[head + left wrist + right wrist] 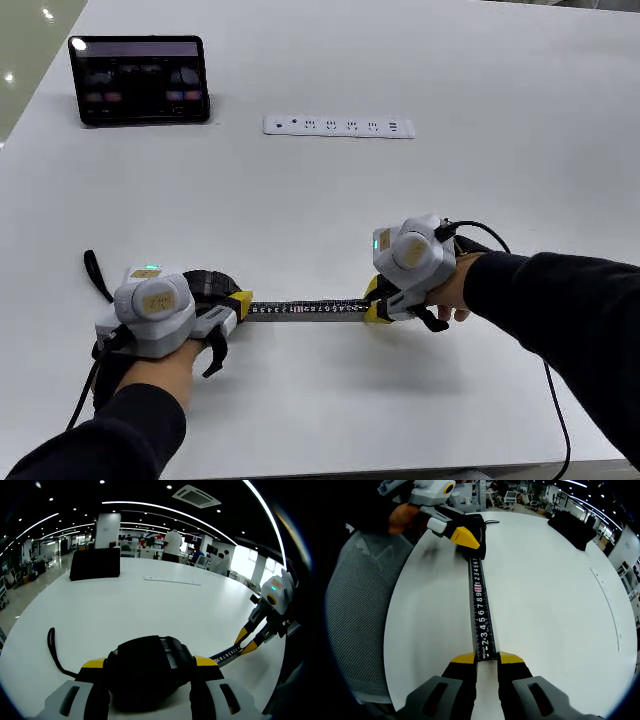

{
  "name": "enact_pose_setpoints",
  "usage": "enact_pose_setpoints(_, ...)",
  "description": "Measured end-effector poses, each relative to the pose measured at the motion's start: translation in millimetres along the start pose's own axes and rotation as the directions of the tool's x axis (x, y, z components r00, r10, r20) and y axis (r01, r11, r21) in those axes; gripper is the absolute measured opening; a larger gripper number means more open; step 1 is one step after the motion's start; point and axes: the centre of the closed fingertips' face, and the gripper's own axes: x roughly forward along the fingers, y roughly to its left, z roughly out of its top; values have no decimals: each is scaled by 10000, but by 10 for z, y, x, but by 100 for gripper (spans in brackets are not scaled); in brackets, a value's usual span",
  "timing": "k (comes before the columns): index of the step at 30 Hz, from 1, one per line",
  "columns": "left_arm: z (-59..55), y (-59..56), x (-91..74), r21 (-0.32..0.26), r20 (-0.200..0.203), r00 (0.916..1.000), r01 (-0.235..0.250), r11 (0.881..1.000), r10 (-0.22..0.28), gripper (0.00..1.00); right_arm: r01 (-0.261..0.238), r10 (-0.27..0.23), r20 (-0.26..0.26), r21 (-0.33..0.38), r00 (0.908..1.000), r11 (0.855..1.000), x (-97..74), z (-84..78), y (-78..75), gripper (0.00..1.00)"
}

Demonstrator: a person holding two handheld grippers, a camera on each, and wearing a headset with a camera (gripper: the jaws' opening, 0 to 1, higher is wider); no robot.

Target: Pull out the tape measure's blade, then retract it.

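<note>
Clamping the black rounded plastic tape measure case [150,672] on the white table [330,200] with the left gripper [232,303], forearm low; pinching the end of the drawn-out black numbered blade [479,605] with the right gripper [486,658].

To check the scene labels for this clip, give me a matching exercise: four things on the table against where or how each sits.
1 tape case
2 blade
3 tablet
4 power strip

A flat, far middle of table
B clamped in left gripper
C standing, far left
D pulled out, tip in right gripper

Pairs: 1-B, 2-D, 3-C, 4-A
</note>
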Motion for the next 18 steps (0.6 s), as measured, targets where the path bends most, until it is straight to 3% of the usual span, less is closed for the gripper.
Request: enact_pose_setpoints(18,-3,1,3,-86,22,10000,32,10000,-32,61,-32,27,324,133,9995,9999,73,155,16,11)
